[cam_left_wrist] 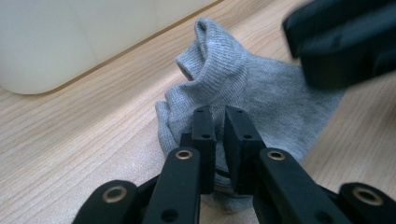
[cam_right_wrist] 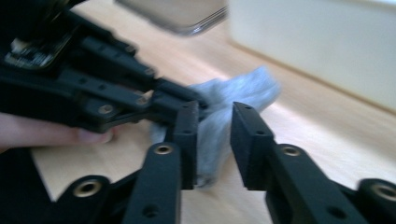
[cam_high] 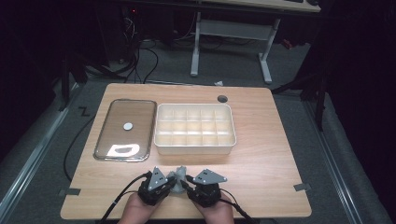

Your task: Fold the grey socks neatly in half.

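A crumpled grey sock [cam_high: 178,178] lies on the wooden table [cam_high: 261,168] near its front edge, between my two grippers. My left gripper [cam_high: 169,183] comes at it from the left. In the left gripper view its jaws [cam_left_wrist: 219,122] stand almost together, pinching a fold of the sock [cam_left_wrist: 243,88]. From the right comes my right gripper [cam_high: 187,183]. Its jaws [cam_right_wrist: 215,116] stand apart in the right gripper view, with a hanging part of the sock [cam_right_wrist: 233,93] in the gap and no pad pressing on it. A hand holds each gripper.
A white box [cam_high: 195,148] with several compartments stands just behind the sock. To its left lies a flat clear lid with a metal rim [cam_high: 125,129]. The table has a round hole [cam_high: 222,99] at the back. The front edge is right behind the hands.
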`<state>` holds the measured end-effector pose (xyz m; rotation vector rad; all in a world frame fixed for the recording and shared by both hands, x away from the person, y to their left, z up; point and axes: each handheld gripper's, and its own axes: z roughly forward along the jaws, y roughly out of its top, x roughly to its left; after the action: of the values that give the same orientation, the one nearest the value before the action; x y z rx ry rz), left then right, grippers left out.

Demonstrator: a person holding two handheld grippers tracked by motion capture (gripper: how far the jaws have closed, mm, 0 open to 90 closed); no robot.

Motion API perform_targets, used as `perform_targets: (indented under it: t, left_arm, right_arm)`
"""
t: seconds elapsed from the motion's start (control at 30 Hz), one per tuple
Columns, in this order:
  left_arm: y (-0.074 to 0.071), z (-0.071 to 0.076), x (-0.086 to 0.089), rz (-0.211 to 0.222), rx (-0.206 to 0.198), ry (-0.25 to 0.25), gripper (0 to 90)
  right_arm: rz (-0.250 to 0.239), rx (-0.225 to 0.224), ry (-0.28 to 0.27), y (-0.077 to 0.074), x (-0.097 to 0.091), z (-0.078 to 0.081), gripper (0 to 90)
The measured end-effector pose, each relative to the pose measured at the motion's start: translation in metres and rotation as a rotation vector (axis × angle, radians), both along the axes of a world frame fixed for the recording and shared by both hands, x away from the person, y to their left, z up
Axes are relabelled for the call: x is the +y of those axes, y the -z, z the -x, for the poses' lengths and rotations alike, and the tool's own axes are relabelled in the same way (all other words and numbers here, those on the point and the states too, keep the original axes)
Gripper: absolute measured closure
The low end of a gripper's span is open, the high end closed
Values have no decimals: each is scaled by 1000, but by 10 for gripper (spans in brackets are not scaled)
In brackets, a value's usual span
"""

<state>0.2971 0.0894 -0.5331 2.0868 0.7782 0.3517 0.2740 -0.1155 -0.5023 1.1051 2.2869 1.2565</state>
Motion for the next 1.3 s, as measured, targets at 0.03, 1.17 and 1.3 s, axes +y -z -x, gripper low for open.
perform_targets:
  t: [0.03,1.17,1.3]
  left_arm:
    - [0,0,0,1,2,1,826]
    - [0,-1,1,11,10,8,811]
    - [0,-1,2,10,11,6,812]
  right_arm:
    - [-4,-10,21,-1,-4,0,697]
    - [90,15,53,20,13,-5,900]
    - [95,1,31,16,22,-6,900]
